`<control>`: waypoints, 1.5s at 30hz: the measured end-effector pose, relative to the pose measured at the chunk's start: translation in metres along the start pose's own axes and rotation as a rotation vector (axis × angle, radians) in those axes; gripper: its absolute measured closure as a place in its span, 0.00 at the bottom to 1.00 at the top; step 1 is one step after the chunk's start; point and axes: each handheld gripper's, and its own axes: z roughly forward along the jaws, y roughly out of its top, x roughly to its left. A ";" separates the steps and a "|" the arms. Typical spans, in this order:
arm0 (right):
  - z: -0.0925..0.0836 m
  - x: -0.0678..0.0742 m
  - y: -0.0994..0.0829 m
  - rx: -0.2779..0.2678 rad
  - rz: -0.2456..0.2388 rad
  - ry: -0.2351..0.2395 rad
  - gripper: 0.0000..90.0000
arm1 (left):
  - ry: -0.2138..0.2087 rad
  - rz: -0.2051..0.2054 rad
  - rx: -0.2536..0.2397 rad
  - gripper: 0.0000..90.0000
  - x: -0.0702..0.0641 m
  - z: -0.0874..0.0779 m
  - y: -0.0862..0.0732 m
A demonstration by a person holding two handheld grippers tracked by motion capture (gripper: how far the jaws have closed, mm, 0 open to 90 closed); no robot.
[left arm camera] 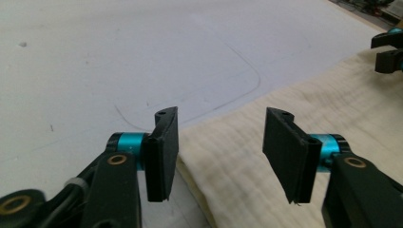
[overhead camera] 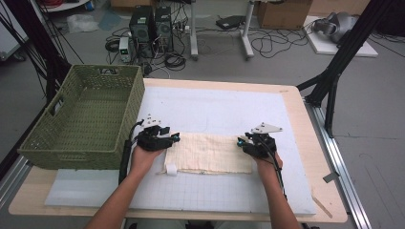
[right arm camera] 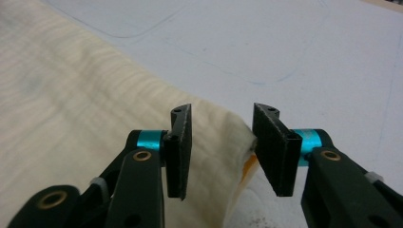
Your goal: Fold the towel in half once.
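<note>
Two grippers sit at the ends of a folded cream cloth [overhead camera: 208, 152] on the white mat [overhead camera: 229, 109], a green basket [overhead camera: 86, 114] to the left. Left gripper [left arm camera: 221, 142]: jaws apart, straddling the cloth's far corner edge, nothing pinched. Right gripper [right arm camera: 221, 142]: jaws apart around the opposite corner. Best to lower both evenly, catch every layer, then close together before lifting.

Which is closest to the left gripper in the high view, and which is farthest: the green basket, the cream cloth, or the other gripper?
From the left gripper:
1. Cream cloth: its left end lies right at the jaws.
2. Green basket: just to the left, on the table's left edge.
3. Right gripper: at the cloth's far right end.
</note>
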 end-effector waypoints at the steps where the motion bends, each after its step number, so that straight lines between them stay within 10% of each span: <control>1: -0.003 0.001 -0.001 -0.009 -0.013 0.006 0.63 | -0.011 -0.003 0.006 0.50 -0.001 -0.003 -0.002; 17: -0.061 0.019 -0.036 -0.003 -0.043 0.066 0.64 | -0.069 0.016 0.097 0.64 -0.016 -0.033 -0.037; 23: -0.072 0.026 -0.051 0.020 -0.035 0.159 0.65 | -0.081 0.026 0.142 0.74 -0.023 -0.037 -0.045; 29: -0.064 0.033 -0.053 0.071 -0.089 0.178 0.95 | -0.066 0.072 0.131 0.97 -0.028 -0.041 -0.046; 41: -0.071 0.030 -0.053 0.076 -0.112 0.153 0.92 | -0.086 0.044 0.143 0.95 -0.033 -0.052 -0.050; 45: -0.073 0.028 -0.053 0.061 -0.091 0.137 0.77 | -0.057 0.018 0.094 0.67 -0.027 -0.055 -0.048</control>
